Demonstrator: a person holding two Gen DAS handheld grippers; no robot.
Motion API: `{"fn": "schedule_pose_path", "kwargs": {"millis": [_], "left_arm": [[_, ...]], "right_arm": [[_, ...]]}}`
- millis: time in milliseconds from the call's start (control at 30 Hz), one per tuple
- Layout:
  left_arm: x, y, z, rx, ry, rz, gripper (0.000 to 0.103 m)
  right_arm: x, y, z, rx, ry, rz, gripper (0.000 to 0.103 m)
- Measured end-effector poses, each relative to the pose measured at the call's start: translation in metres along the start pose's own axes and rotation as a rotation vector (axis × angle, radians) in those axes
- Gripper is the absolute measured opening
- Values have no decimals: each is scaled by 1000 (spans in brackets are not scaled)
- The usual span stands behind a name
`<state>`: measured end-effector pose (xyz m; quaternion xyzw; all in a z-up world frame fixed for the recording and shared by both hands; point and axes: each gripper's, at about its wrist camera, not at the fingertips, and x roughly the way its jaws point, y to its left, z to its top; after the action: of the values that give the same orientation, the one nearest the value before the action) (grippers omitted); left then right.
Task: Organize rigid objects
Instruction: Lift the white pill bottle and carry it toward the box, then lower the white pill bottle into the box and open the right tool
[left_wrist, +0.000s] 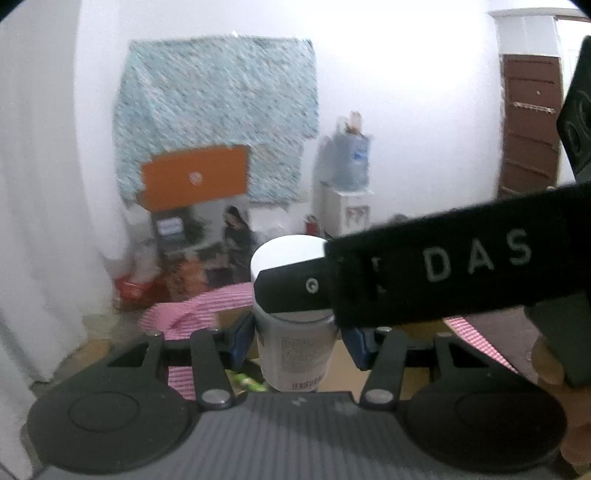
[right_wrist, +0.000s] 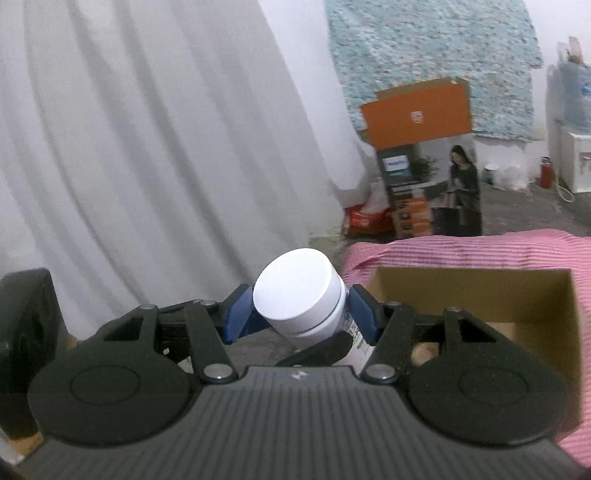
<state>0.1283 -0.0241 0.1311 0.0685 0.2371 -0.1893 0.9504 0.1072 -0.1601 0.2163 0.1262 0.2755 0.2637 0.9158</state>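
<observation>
A white plastic jar with a white lid and a printed label stands upright between the blue pads of my left gripper, which is shut on its body. The same jar shows tilted in the right wrist view, between the blue pads of my right gripper, which is shut on its lid end. In the left wrist view the right gripper's black finger crosses in front of the lid. An open cardboard box lies just right of the jar on a pink striped cloth.
A white curtain hangs on the left. Against the far wall stand an orange printed carton, a blue patterned sheet, a water dispenser and a brown door. Small green items lie below the jar.
</observation>
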Motion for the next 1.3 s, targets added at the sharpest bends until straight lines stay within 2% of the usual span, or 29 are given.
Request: {"fn": "schedule_pose_path", "kwargs": {"millis": [133,367,667,900,1100,1200,1300], "left_arm": [[56,-4,22,15,76,-59,53],[147,-11,29,43,240,-108,53],[240,-8,21,-7,410,-137,53],[272,-11,9,5,475,-101,53],[279,-13,4,34,490,-90,53],[275,-15,4,45,497,-99,59],[266,-18,6,54,488,-102,70]], "right_arm": [[12,-47,15,55,32,-35,57],[49,-137,20,172,110,-65,57],[106,-203,2,216,203,-104,56],[154,-235,-10,250,256,-101,56],[171,-240,-17,235,260,-96,56],[169,-238,-17,231,261,-97,57],[167,-235,-17,235,263,-91,59]]}}
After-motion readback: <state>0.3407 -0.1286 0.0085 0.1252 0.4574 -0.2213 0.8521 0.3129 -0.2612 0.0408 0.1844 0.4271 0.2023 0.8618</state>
